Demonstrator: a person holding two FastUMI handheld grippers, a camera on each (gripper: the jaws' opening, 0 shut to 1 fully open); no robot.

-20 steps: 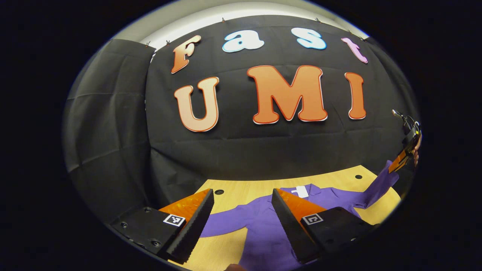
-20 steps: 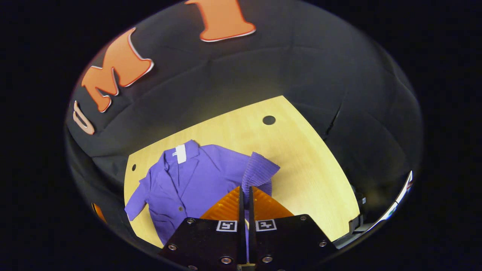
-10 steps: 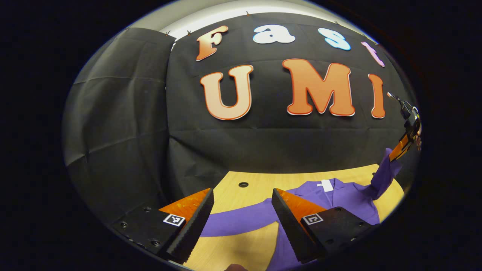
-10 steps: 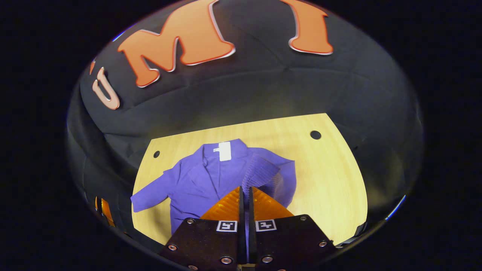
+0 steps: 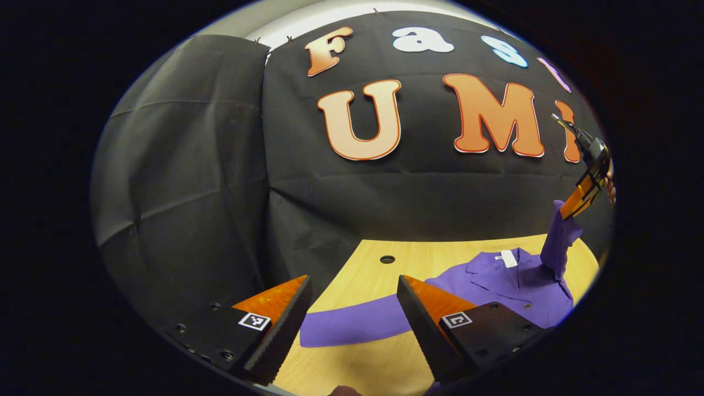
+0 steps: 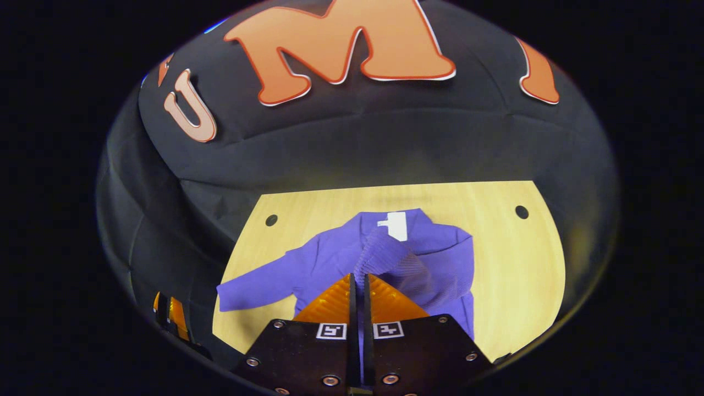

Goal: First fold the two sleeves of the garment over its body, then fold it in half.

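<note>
Purple knit garment (image 6: 434, 264) with a collar and white neck tag, flat on the pale wooden table (image 6: 511, 258), collar toward the far edge. Right gripper (image 6: 358, 283) pinched tight on the ribbed cuff of sleeve 1 (image 6: 385, 258), raised above the chest. Left gripper (image 5: 352, 308) with fingers wide apart and holding nothing, low over the table's near left part, just above sleeve 2 (image 5: 352, 327), lying flat and outstretched.

For a clean fold: carry the cuff across the chest, lower until the sleeve lies flat, then release; keep the crease at the shoulder seam straight. Soft, limp, fine-ribbed fabric, likely to bunch if dropped from height. Smooth table with small round holes.
</note>
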